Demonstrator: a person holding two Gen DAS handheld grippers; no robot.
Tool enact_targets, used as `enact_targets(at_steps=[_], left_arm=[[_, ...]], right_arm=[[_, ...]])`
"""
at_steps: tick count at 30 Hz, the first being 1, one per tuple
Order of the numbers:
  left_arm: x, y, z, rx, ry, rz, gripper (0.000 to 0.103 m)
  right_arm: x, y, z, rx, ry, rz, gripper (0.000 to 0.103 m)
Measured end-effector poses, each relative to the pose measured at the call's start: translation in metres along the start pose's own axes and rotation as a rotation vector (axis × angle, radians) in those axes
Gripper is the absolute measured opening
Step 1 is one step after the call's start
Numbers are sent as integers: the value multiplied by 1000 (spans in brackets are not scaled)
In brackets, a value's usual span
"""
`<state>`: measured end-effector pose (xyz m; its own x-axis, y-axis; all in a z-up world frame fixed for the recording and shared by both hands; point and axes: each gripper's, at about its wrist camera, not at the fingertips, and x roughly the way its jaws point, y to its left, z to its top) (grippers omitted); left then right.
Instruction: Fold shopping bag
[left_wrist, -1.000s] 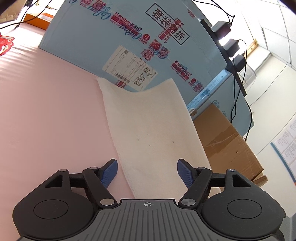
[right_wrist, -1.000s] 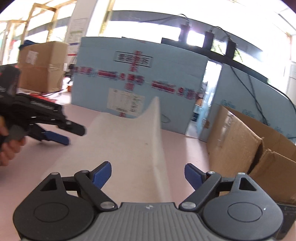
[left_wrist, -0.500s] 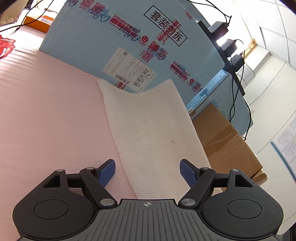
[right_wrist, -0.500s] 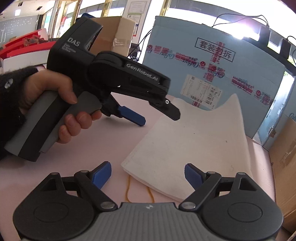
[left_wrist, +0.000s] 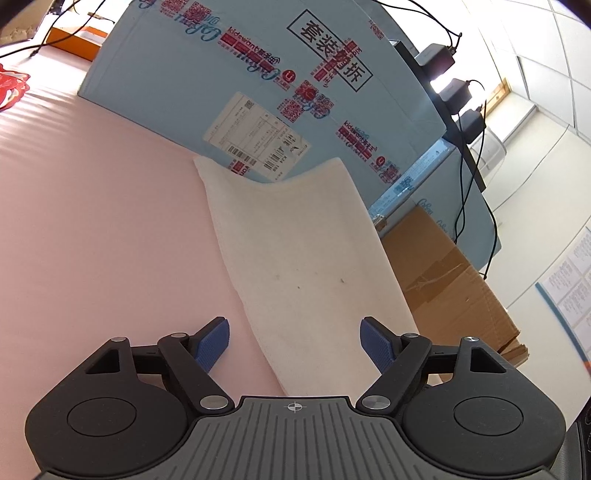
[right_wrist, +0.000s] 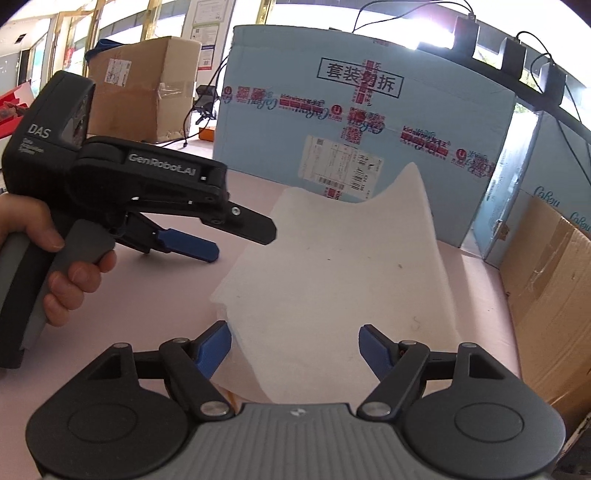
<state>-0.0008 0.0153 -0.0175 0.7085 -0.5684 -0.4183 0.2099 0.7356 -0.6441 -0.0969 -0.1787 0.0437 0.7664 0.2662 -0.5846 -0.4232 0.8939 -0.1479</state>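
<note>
Bag (right_wrist: 332, 280) near edge hidden behind right tongs body; shipping label (left_wrist: 256, 136) print unreadable

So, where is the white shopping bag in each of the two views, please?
Left wrist view: the white shopping bag runs from bottom centre, between the open left gripper fingers, up to the blue box.
Right wrist view: centre, on the pink table, its near edge between the open right gripper fingers.
Shared landmark: the white shipping label on the blue box.

My left gripper (left_wrist: 294, 342) and right gripper (right_wrist: 295, 345) both gape wide — my left hand (right_wrist: 48, 258), at nine o'clock, wraps its grip
</note>
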Motion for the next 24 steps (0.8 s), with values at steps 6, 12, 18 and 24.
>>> enact_targets(at_steps=[6,12,18,24], left_arm=[[0,-2,-1,6,-1,2,81],[-1,-2,-1,12,-5,1,82],[-6,0,0,3,-25,-18,82],[1,-2,-3,-23,19,-46,82]], right_arm=[[8,-1,-3,-33,1,-41,77],[20,19,0,-85,-25,40,38],[13,-9,2,86,-82,15,6],[2,-60,-5,291,-171,-119,5]])
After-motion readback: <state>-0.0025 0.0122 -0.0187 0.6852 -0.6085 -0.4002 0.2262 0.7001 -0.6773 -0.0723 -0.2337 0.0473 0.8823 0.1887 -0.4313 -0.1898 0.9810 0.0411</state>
